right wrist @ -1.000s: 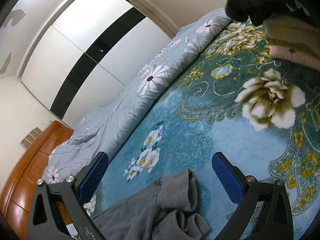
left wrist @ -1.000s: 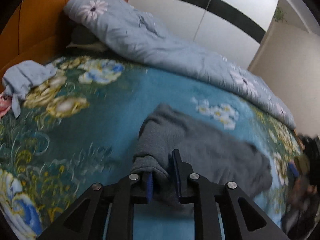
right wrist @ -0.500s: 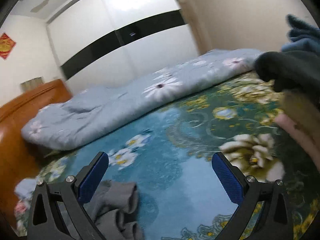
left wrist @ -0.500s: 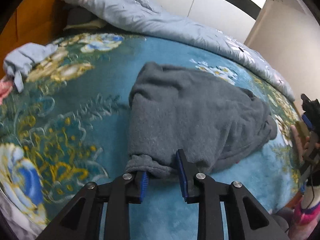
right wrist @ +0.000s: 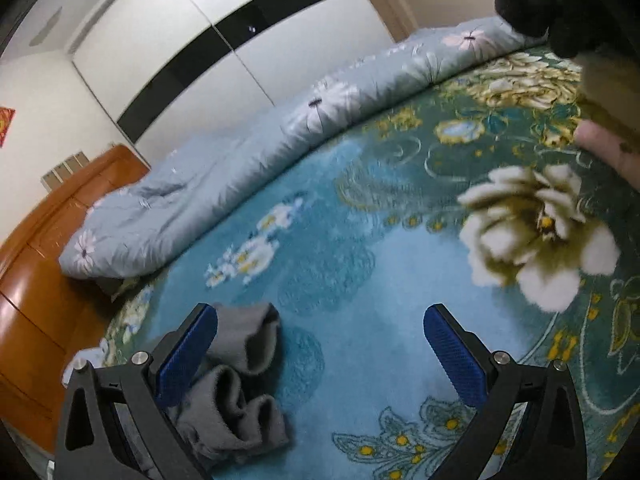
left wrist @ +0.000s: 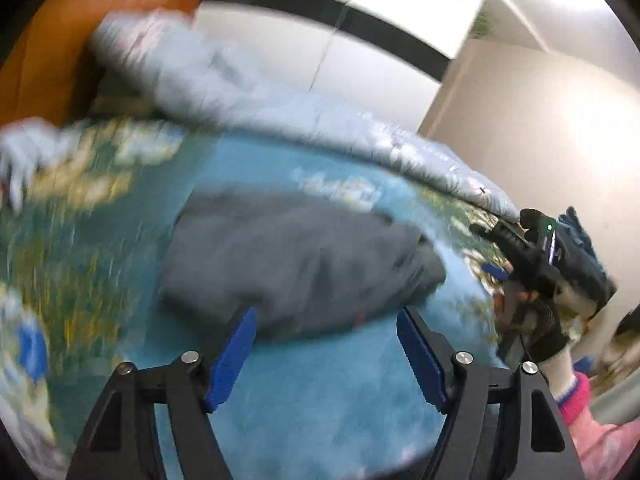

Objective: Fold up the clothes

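A grey fleece garment lies folded over on the blue floral blanket. My left gripper is open and empty, its blue pads just in front of the garment's near edge. The view is blurred. The garment's bunched end shows at the lower left of the right wrist view. My right gripper is open and empty above the blanket, its left pad over that end. The right gripper also shows at the right of the left wrist view.
A rolled light-blue quilt runs along the far side of the bed. A wooden headboard stands at the left. A pile of dark, beige and pink clothes sits at the right. A light-blue cloth lies at the far left.
My left gripper has let go of the grey garment and opened wide, pulling back from it. My right gripper stays open and has tilted down toward the blanket.
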`<state>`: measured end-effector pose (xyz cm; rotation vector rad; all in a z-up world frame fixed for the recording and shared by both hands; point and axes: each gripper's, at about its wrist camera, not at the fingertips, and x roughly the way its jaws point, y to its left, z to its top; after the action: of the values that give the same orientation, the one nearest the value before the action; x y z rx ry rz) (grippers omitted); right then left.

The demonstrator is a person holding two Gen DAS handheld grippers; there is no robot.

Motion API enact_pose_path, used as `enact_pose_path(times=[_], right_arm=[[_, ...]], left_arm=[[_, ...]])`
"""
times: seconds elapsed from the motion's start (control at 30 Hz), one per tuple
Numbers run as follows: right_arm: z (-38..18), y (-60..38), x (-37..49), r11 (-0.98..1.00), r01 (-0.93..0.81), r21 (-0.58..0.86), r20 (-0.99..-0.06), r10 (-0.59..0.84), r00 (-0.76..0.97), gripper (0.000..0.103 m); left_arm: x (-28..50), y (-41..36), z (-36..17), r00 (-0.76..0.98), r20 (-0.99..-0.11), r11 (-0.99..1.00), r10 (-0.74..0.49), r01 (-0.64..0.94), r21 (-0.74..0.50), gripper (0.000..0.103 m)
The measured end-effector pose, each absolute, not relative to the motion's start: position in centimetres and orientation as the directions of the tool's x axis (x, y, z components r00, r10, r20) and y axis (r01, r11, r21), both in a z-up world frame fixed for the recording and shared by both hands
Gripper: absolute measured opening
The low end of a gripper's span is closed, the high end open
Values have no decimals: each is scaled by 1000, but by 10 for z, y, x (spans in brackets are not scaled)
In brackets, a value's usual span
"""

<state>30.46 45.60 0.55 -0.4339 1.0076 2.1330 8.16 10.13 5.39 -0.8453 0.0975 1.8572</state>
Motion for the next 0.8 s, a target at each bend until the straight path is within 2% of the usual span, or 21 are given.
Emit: enact_pose_path(times=[0.13,0.23,0.4,0.43,0.5,0.53,0.57,0.67,0.8], right_arm=[[6,464,312,-398,-724,564,-566,453,-689,103],[5,471,320,-373,-726,578,-568,456,-686,103],[2,482,335,-322,-726,607,-564,469,-680,103],[1,483,336,-317,-724,613,-563,467,-682,103],[0,486,338,-308,-718,624,-561,463,-686,103],[0,487,338,-307,-713,631,-558,459,-691,103],[-1,487,338,-308,-708,635,-556,454,-696,103],[-1,487,336,-315,-704,636,-557,444,-702,103],[-3,485,332,-330,-708,624,-565,436,-701,103]], left_arm=[[87,202,54,-195,-644,-415,740,-885,-209,77],[92,277,39,-119,-687,-368,717,-902,-227,77],[110,342,18,-139,-748,-368,649,-918,-149,77],[112,351,12,-154,-762,-376,629,-918,-125,74],[113,357,5,-182,-781,-393,597,-915,-87,45],[110,357,3,-187,-790,-411,585,-907,-89,21],[104,354,3,-184,-791,-433,583,-894,-112,10],[89,334,18,-202,-752,-484,627,-857,-174,7],[67,295,58,-298,-685,-538,665,-827,-163,7]])
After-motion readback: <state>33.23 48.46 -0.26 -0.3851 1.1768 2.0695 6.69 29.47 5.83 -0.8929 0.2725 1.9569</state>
